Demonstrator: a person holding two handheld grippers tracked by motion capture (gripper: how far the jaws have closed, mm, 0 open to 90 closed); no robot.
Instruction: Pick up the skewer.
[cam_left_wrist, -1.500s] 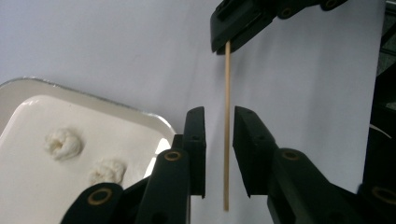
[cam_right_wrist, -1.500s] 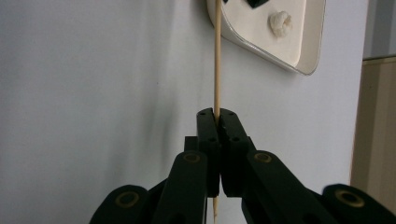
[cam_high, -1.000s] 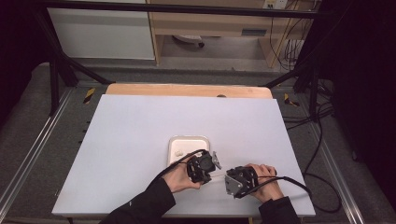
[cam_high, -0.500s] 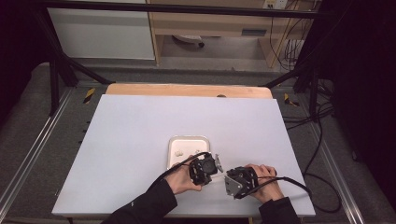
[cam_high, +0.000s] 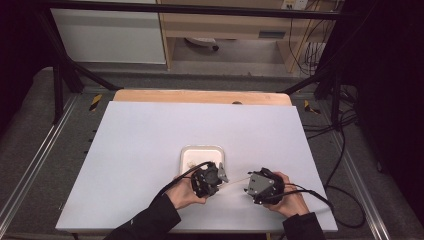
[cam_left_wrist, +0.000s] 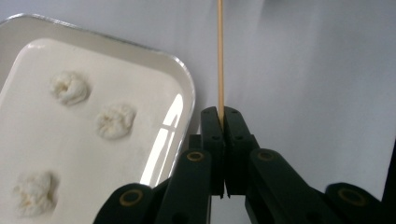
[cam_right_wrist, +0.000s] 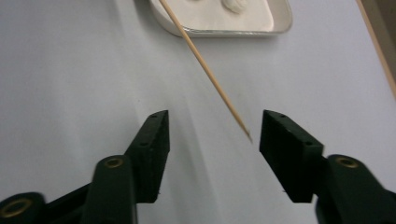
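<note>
the table (cam_high: 150, 150) is a wide white sheet, bare apart from a small tray (cam_high: 186, 152) near the person's edge, just ahead of the two hands. in the left gripper view the tray (cam_left_wrist: 184, 93) is white with a shiny rim and holds three pale, doughy lumps (cam_left_wrist: 114, 120), well spaced from each other.

the left gripper (cam_high: 218, 176) sits just beside the tray's near right corner. its jaws are pressed together on a thin wooden skewer (cam_left_wrist: 220, 56), which runs straight out from the tips (cam_left_wrist: 221, 114) over the bare table.

the right gripper (cam_high: 251, 184) is near it, facing it. its jaws stand wide apart with nothing between the pads; the skewer (cam_right_wrist: 205, 70) slants in from the tray side and its sharp point ends just in front of the right-hand jaw, not yet in the gap (cam_right_wrist: 214, 133).

judging from this, a handover or two-handed hold on the skewer seems to be coming. the risks:
- the point is off-centre, so closing now could miss it or knock it sideways.
- the skewer is thin and held at one end only; a sideways push could pivot it in the left grip or snap it.
- if the left lets go before the right has hold, it drops on the table.
</note>
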